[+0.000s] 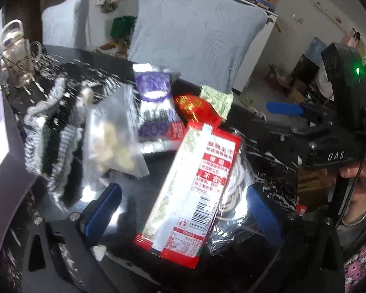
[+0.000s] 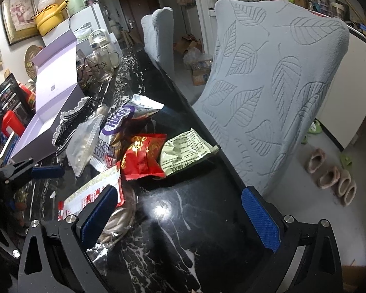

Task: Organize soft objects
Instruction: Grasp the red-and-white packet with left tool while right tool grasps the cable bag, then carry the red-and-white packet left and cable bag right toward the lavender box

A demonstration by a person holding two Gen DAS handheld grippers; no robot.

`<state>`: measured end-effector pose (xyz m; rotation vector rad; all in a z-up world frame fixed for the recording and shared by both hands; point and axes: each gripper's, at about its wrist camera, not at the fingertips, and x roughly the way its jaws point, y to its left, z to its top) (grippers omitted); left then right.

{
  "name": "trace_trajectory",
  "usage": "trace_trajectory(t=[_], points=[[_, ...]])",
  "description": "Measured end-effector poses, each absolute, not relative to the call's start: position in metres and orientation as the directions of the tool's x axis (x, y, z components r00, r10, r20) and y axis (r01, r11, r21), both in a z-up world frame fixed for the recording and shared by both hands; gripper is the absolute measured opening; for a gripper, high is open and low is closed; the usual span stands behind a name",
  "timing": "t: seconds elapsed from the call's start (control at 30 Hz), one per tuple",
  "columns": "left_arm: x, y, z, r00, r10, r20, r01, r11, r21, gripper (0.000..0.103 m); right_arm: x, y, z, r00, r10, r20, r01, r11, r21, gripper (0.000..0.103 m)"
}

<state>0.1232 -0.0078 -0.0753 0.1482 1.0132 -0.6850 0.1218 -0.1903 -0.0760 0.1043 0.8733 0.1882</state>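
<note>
Nearest my left claw, spread wide and gripping nothing, lies a long red-and-white snack packet between the fingers, on a clear bag of white cord. I read the black marble worktop as glossy and white-veined, with two grey leaf-patterned chair covers along its far edge from 12 to 2 o'clock and slippers on the floor at 3. At 10 o'clock an open lilac box stands on the worktop; its contents are hidden from me. Beside it lie a gingham cloth, a clear pouch, a purple-labelled packet, a red packet and a pale green packet. My right claw is also spread, holding nothing, over bare worktop.
</note>
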Motion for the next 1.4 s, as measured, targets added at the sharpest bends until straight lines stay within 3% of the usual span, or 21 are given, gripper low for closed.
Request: trace_trajectory(t=[0.33, 0.43, 0.47, 0.57, 1.03, 1.4], points=[[0.127, -0.012, -0.094, 0.334, -0.462, -0.821, 0.583, 0.786, -0.205, 0.100, 0.123, -0.193, -0.079, 0.620, 0.188, -0.762, -0.110, 0.982, 0.153, 0.103], [0.122, -0.017, -0.092, 0.374, -0.431, -0.821, 0.602, 0.786, -0.139, 0.075, 0.124, -0.194, -0.079, 0.619, 0.185, -0.763, -0.109, 0.983, 0.150, 0.103], [0.120, -0.017, -0.090, 0.374, -0.439, -0.817, 0.604, 0.783, -0.144, 0.060, 0.124, -0.194, -0.079, 0.618, 0.187, -0.763, -0.111, 0.982, 0.151, 0.103], [0.118, -0.017, -0.089, 0.376, -0.432, -0.819, 0.600, 0.788, -0.140, 0.052, 0.123, -0.192, -0.079, 0.615, 0.190, -0.765, -0.118, 0.982, 0.150, 0.103], [0.089, 0.038, -0.061, 0.482, -0.424, -0.767, 0.387, 0.888, -0.247, 0.051, 0.111, -0.155, -0.085, 0.576, 0.229, -0.785, -0.193, 0.971, 0.141, 0.103], [0.069, 0.077, -0.064, 0.543, -0.372, -0.753, 0.265, 0.927, -0.266, 0.051, 0.111, -0.107, -0.095, 0.578, 0.104, -0.809, -0.186, 0.982, -0.006, 0.103]])
